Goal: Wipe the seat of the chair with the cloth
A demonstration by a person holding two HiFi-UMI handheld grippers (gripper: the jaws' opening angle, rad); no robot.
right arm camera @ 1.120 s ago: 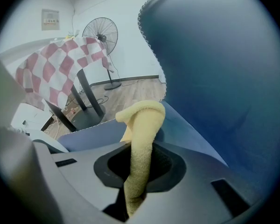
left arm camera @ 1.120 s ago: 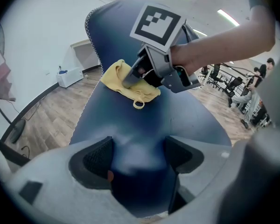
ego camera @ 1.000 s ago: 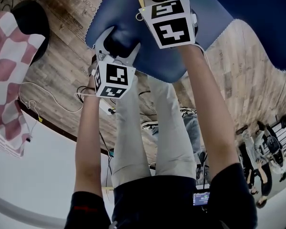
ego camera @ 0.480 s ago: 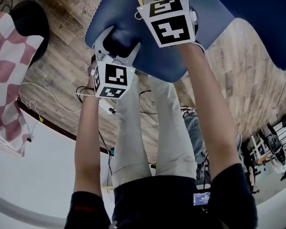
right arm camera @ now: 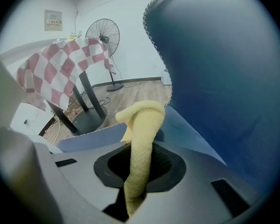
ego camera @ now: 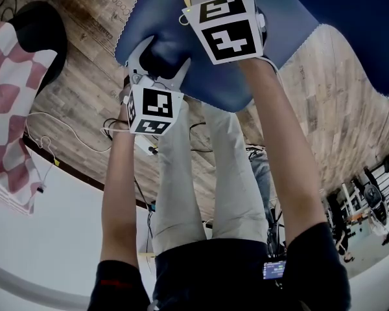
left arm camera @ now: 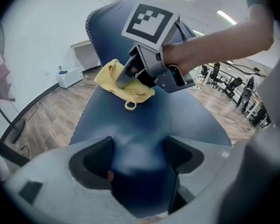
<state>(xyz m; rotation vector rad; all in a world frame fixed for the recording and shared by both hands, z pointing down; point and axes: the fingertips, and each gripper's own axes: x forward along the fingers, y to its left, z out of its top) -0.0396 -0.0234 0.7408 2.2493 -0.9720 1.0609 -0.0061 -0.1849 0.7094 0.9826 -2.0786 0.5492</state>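
Note:
The blue chair seat fills the top of the head view, with its back rising at the right in the right gripper view. A yellow cloth is clamped between the jaws of my right gripper and lies bunched on the seat. Its marker cube hides most of the cloth in the head view. My left gripper hovers low over the seat's front part, open, with only blue fabric between its fingers. It stands just left of and nearer than the right gripper.
A table draped in red-and-white check cloth stands left on a black round base. A standing fan is by the wall. Cables trail over the wood floor. Office chairs are far right. The person's legs are below the seat's edge.
The right gripper with the cloth has slid slightly left and farther along the seat. The left gripper has stayed where it was.

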